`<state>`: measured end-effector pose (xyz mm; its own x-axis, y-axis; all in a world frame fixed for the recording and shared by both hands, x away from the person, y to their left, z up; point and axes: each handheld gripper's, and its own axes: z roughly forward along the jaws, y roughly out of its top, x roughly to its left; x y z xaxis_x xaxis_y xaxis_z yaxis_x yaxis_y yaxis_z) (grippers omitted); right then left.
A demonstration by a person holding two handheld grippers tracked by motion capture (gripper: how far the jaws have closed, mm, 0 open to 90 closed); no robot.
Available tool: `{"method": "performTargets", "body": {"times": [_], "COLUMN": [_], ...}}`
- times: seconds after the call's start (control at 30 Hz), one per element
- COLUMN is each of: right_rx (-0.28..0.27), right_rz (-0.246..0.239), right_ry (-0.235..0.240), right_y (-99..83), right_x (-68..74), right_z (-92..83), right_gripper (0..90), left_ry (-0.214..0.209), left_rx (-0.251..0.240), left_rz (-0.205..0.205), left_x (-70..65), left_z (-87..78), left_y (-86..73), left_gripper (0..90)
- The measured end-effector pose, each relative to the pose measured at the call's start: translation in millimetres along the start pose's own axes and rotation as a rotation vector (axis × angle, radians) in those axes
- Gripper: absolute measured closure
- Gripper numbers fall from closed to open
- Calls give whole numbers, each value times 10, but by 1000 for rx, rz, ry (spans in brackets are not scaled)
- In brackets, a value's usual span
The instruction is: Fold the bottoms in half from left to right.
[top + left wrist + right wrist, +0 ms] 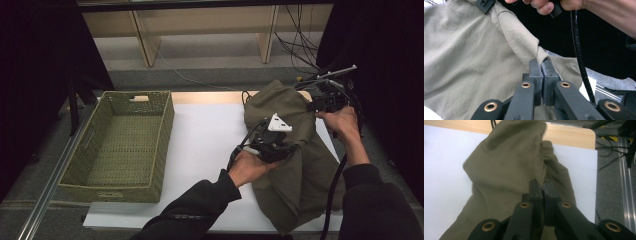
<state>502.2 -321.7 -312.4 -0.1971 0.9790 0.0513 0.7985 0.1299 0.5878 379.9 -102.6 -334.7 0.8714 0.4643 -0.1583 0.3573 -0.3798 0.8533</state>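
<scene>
Both grippers pinch the olive garment [290, 150]: left gripper [541, 65] and right gripper [541, 185] clamp its edge. Keep the cloth taut between them and clear of the table [200, 135] on the way left toward the basket [120, 145].

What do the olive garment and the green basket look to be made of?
Garment: thin woven cloth, probably cotton or a blend, matte; it creases softly where both grippers pinch it. Basket: woven fibre or paper cord, matte green; open weave and cut-out handles show.

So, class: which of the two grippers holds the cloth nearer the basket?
The left gripper, pinching the olive cloth mid-table; the right gripper grips it farther from the basket.
</scene>
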Motion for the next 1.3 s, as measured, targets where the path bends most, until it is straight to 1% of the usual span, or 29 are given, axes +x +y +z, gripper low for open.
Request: {"method": "performTargets", "body": {"times": [0.07,0.1,0.2,0.37,0.43,0.5,0.57,0.63,0.67,0.7,0.73,0.77,0.8,0.87,0.9,0.93,0.97,1.03,1.07,1.13,1.17,1.2,1.23,1.27,1.3], "right_rx": [7,7,24,41,63,78,90,92,92,97,109,117,127,128,130,129,131,135,135,137,153,153,172,177,177], "right_rz": [13,13,33,39,35,26,13,-1,-1,-7,-22,-33,-33,-42,-42,-42,-52,-52,-51,-54,-77,-77,-105,-115,-115], "right_ry": [-7,-7,-12,-12,-16,-10,-4,-5,-5,4,13,10,15,18,47,61,65,71,84,87,90,90,85,76,76], "right_y": [-22,-22,-80,-137,-174,-200,-223,-245,-245,-254,-281,-295,-312,-331,-369,-389,-407,-438,-453,-466,-496,-496,-531,-547,-547], "right_x": [-56,-56,-152,-190,-197,-204,-183,-154,-154,-136,-98,-84,-64,-45,-12,6,22,49,54,67,110,110,162,181,181], "right_z": [29,29,91,145,185,206,182,125,125,89,22,-4,-28,-45,-81,-96,-104,-115,-117,-118,-111,-111,-110,-115,-115], "right_gripper": [875,875,870,859,819,740,691,611,611,580,547,533,520,512,492,486,481,481,481,482,526,526,622,706,706], "left_ry": [-3,-3,-10,-18,-24,-24,-26,-25,-25,-25,-26,-25,-25,-24,-25,-25,-24,-23,-23,-23,-24,-25,-25,-26,-26], "left_rx": [11,11,27,52,62,65,67,71,71,74,73,72,72,74,73,71,75,76,79,79,79,79,82,81,82], "left_rz": [-9,-9,-12,-4,3,7,8,15,15,14,10,8,7,9,7,6,8,10,11,12,12,10,14,11,13], "left_x": [-1,-1,-8,-53,-90,-101,-120,-126,-126,-126,-124,-122,-125,-126,-131,-137,-140,-148,-150,-154,-157,-161,-160,-161,-162], "left_z": [82,82,152,243,280,287,300,314,314,319,324,328,337,340,346,355,369,384,389,396,402,407,408,414,418], "left_y": [6,6,5,-8,-16,-16,-14,-15,-15,-16,-17,-19,-20,-19,-19,-19,-17,-17,-16,-16,-16,-17,-19,-22,-26], "left_gripper": [875,875,874,874,874,875,875,875,875,875,875,875,875,874,874,874,874,874,873,873,871,871,871,870,870]}}
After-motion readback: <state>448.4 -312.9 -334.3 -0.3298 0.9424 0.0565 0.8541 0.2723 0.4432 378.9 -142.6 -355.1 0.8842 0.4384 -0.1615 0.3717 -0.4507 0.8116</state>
